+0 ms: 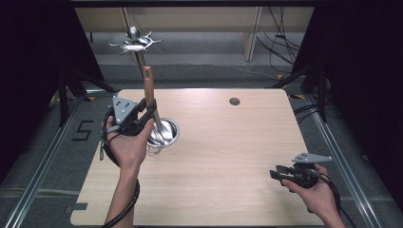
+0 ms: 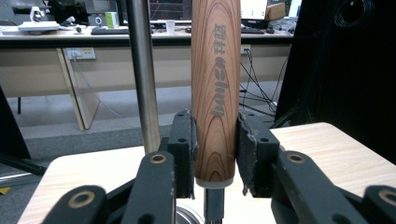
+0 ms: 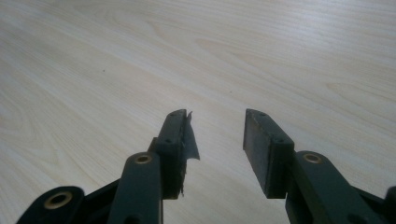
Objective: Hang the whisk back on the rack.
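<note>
Left gripper [image 2: 215,154] clamps the wooden handle [image 2: 215,88] of a wire whisk low over the shiny steel bowl [image 1: 166,132] near the table's left edge, so a tilt could tip it, while the right gripper [image 3: 219,140] idles half-open near the right edge.

Steel pole [image 2: 142,74] just beside wooden handle [image 2: 215,88] — tight gap; bare table [image 1: 228,142] right of bowl [image 1: 167,134]
</note>
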A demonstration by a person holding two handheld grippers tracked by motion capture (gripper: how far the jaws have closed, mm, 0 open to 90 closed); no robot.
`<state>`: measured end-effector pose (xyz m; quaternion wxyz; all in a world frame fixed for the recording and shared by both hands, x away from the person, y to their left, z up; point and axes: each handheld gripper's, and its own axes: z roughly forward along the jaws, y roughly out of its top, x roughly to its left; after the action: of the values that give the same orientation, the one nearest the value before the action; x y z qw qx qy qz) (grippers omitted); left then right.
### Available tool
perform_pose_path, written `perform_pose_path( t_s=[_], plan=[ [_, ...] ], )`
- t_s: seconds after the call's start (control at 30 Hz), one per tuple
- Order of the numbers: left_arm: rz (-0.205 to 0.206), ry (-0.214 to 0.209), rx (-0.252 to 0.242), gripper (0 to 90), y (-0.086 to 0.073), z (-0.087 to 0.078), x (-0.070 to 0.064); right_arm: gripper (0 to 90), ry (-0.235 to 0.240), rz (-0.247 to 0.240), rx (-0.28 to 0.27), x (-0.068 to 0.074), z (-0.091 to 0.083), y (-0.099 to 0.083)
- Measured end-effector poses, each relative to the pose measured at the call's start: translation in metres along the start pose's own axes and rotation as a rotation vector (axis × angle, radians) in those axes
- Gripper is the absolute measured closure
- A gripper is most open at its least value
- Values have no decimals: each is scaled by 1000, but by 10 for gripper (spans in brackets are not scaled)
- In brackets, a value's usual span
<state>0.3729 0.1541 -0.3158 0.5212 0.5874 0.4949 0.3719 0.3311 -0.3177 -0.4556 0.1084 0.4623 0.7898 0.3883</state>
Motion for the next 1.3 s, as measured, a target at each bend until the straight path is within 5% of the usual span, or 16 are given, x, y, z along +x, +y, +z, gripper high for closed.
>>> perform_pose_path(
  t_s=[0.87, 1.3],
  plan=[
    [0, -7, -25, 682, 36, -1, 21, 605, -11, -1, -6, 0, 1, 0],
    [17, 18, -29, 682, 32, -6, 30, 605, -5, 29, 6, 3, 2, -1]
  ],
)
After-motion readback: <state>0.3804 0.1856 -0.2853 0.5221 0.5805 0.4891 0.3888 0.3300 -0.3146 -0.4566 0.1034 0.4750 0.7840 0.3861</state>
